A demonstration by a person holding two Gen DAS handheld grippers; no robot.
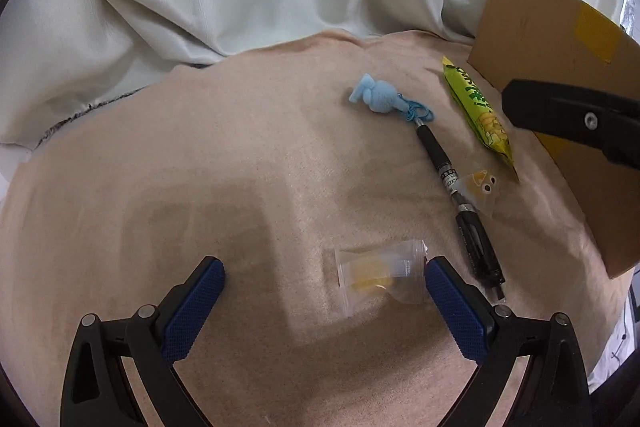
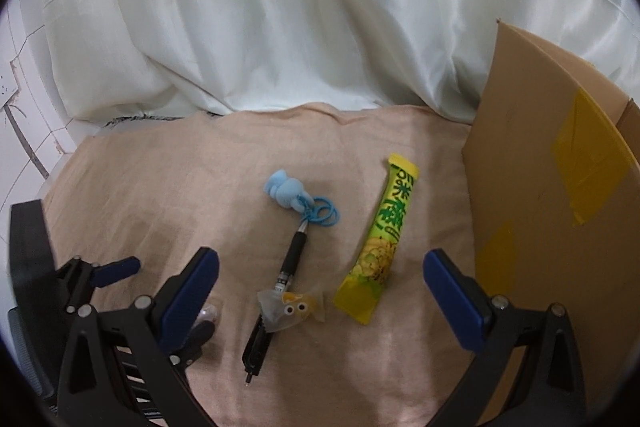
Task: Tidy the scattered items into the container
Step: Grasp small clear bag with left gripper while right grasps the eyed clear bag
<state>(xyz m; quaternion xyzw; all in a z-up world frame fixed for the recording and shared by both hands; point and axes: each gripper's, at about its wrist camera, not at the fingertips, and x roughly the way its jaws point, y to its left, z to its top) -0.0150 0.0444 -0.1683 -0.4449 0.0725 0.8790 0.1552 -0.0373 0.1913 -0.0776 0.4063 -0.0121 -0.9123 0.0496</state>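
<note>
Clear packet (between left claw)

A home room, likely a bedroom: a bed covered with a beige blanket, pale curtains hanging along its far edge, a cardboard box at its right edge, tiled wall at left.

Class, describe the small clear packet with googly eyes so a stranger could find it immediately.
Start at the cardboard box on the peach cloth. Beside it lies a yellow-green snack packet, then a black pen. The clear packet rests across that pen; it alone has googly eyes.
</note>
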